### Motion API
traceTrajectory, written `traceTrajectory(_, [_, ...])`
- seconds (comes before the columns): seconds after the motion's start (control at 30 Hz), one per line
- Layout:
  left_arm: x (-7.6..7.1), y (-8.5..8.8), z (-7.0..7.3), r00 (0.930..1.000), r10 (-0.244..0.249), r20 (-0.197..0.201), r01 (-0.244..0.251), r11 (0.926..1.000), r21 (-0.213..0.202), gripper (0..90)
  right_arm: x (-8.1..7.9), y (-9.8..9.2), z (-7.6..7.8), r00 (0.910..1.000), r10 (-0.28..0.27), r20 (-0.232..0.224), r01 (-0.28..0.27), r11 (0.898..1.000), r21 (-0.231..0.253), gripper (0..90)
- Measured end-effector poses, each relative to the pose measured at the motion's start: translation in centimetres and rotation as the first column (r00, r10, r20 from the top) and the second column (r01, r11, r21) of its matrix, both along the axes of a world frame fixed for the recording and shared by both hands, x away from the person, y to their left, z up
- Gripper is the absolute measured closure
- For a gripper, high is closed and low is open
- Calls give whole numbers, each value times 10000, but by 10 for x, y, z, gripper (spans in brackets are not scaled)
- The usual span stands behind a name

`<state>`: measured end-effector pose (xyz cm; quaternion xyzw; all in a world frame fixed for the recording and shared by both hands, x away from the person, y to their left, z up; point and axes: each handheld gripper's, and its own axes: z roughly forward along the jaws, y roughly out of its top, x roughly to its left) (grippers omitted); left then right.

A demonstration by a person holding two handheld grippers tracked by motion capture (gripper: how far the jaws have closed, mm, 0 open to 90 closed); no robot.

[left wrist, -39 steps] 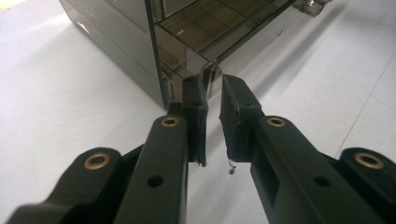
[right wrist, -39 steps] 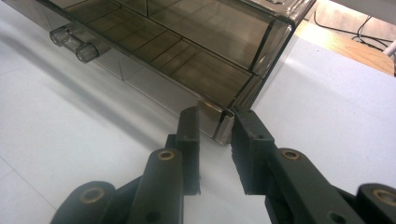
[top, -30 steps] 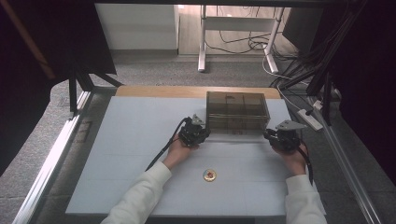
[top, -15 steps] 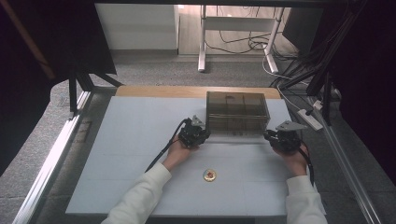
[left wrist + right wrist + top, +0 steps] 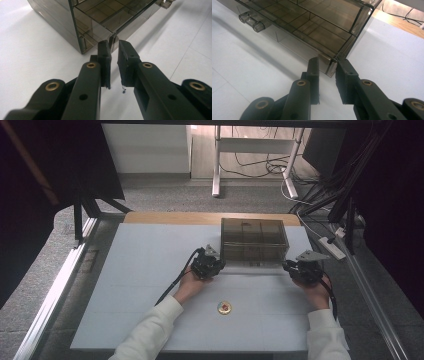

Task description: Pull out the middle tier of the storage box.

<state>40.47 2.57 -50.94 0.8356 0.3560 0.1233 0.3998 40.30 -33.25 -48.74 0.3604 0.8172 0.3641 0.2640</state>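
Smoke-tinted transparent plastic box with inner dividers (image 5: 254, 241) sits at upper centre of the high view, on the white table sheet (image 5: 140, 270), its back edge near the bare wooden strip (image 5: 200, 218) along the far side. Left gripper (image 5: 212, 265) rests at the box's lower-left corner; in the left gripper view (image 5: 113, 53) its jaws are nearly together, a narrow gap between them, and the thin front corner edge of the box sits right at the tips; whether the pads actually pinch it I cannot tell. Right gripper (image 5: 295, 267) is at the box's lower-right corner; in the right gripper view (image 5: 327, 66) its jaws stand somewhat wider, straddling that corner edge, contact unclear. A clear cylindrical knob (image 5: 252, 22) projects from the box front. A small round gold-rimmed disc (image 5: 224, 307) lies alone lower centre, well apart from both hands. Cables and a power strip (image 5: 332, 246) lie off the table's right edge.
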Motion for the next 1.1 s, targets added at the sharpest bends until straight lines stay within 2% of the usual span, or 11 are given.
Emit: traceTrajectory(1.1, [-4, 0, -1, 10000, -86, -4, 86, 9999, 104, 794, -5, 0, 1, 10000, 34, -56, -34, 10000, -65, 737])
